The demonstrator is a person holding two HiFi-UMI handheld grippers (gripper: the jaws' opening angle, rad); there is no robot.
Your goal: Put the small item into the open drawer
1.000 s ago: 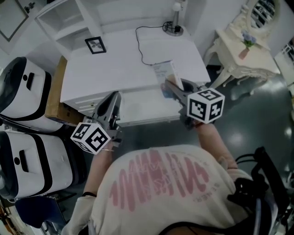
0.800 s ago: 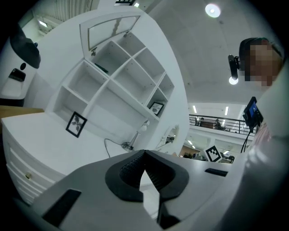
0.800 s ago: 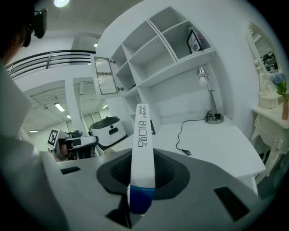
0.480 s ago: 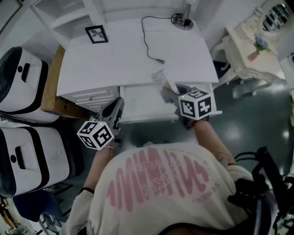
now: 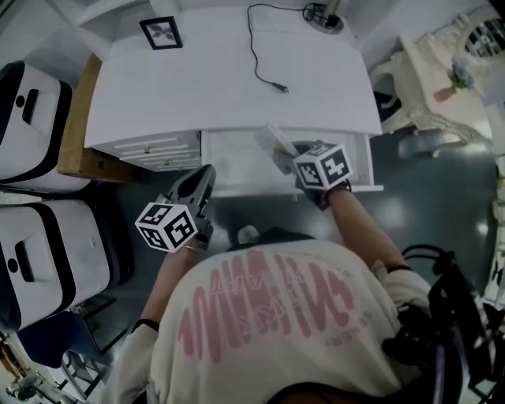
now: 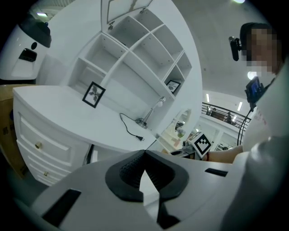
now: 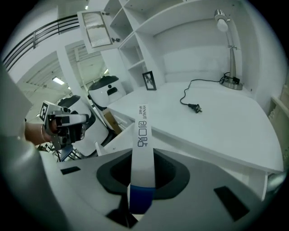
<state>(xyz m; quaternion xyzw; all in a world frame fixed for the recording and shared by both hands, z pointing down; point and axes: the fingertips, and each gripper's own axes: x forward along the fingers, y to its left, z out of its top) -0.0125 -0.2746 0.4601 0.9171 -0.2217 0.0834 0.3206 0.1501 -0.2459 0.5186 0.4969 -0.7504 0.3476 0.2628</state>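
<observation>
The small item is a thin white box with a blue end and dark print, standing on edge between the jaws of my right gripper, which is shut on it. In the head view the right gripper holds the box over the right half of the open drawer under the white desk top. My left gripper hovers just in front of the drawer's left corner. Its jaws are shut with nothing between them.
On the desk top are a small picture frame, a black cable with a plug and a lamp base. Small closed drawers sit left of the open one. A cardboard box and bulky white seats stand left.
My right gripper has carried the box back from above the desk top's front edge to above the open drawer. The left gripper has stayed by the drawer's front.
</observation>
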